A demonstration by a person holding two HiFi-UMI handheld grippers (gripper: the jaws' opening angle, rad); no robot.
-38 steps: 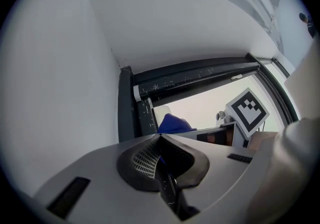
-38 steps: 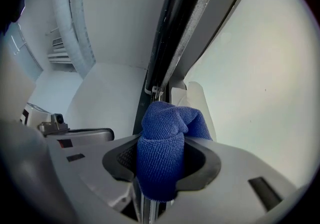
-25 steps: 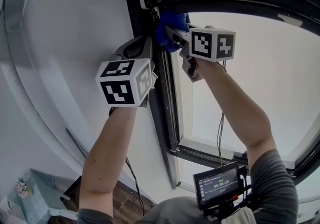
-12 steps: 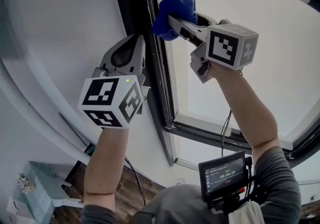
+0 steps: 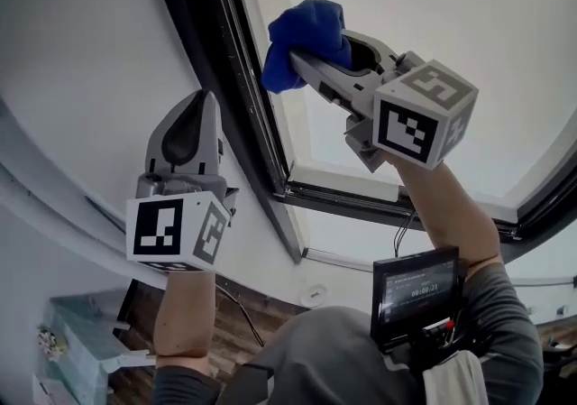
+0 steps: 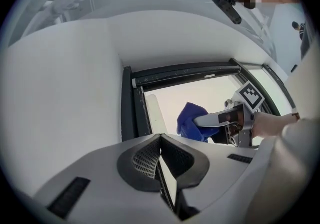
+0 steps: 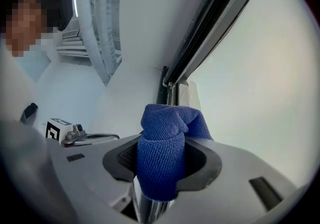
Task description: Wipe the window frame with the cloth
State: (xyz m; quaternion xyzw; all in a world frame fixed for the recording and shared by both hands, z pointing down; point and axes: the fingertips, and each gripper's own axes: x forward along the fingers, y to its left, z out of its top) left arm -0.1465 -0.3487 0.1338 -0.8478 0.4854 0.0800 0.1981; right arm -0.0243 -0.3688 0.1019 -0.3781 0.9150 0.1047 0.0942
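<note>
A black window frame (image 5: pixel 236 87) runs up the left side of the pane, beside a white wall. A bunched blue cloth (image 5: pixel 305 32) is clamped in my right gripper (image 5: pixel 293 62), which is shut on it and holds it just right of the frame's upright bar. From the right gripper view the cloth (image 7: pixel 161 154) fills the jaws, with the frame (image 7: pixel 200 53) straight ahead. My left gripper (image 5: pixel 193 107) is shut with nothing in it, lower down against the wall left of the frame. Its own view shows the frame (image 6: pixel 127 113) and the cloth (image 6: pixel 191 120) ahead.
The frame's lower bar (image 5: pixel 379 201) crosses under the pane. A small monitor (image 5: pixel 416 291) hangs at the person's chest. Below lie a wooden floor (image 5: pixel 230 340) and a pale teal cabinet (image 5: pixel 77 340). A white wall (image 5: pixel 81 51) fills the left.
The right gripper has carried the cloth down from the frame's top corner along the upright bar. The left gripper has dropped lower along the wall, staying shut.
</note>
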